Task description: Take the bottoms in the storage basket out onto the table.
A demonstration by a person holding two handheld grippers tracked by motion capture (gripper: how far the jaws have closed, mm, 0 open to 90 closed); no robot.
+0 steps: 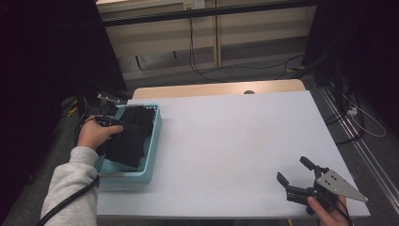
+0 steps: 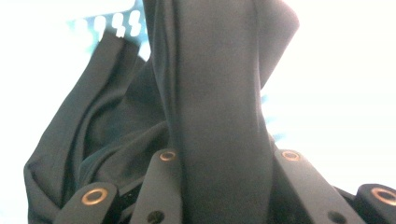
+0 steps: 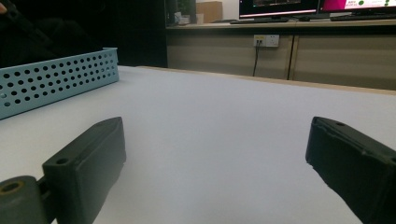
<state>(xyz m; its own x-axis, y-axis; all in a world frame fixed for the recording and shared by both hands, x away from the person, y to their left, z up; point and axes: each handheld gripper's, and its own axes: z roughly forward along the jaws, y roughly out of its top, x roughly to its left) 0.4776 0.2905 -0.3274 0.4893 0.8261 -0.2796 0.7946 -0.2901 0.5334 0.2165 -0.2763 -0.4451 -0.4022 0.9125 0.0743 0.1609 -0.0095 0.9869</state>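
A light-blue perforated basket (image 1: 155, 141) stands at the table's left edge with black cloth (image 1: 128, 139) piled in it. A hand in a grey sleeve holds my left gripper (image 1: 114, 124) over the basket. In the left gripper view, a thick fold of the dark cloth (image 2: 219, 93) runs up between the two jaws, which press on it from both sides. My right gripper (image 1: 292, 168) sits near the table's front right corner, its jaws wide apart. The right gripper view shows bare white tabletop between its jaws (image 3: 217, 149), and the basket (image 3: 56, 84) stands far off at the left.
The white table (image 1: 235, 141) has a wooden strip along its far edge. Cables lie on the floor beyond it and at the right. Dark cabinets or curtains stand to the left and right of the table.
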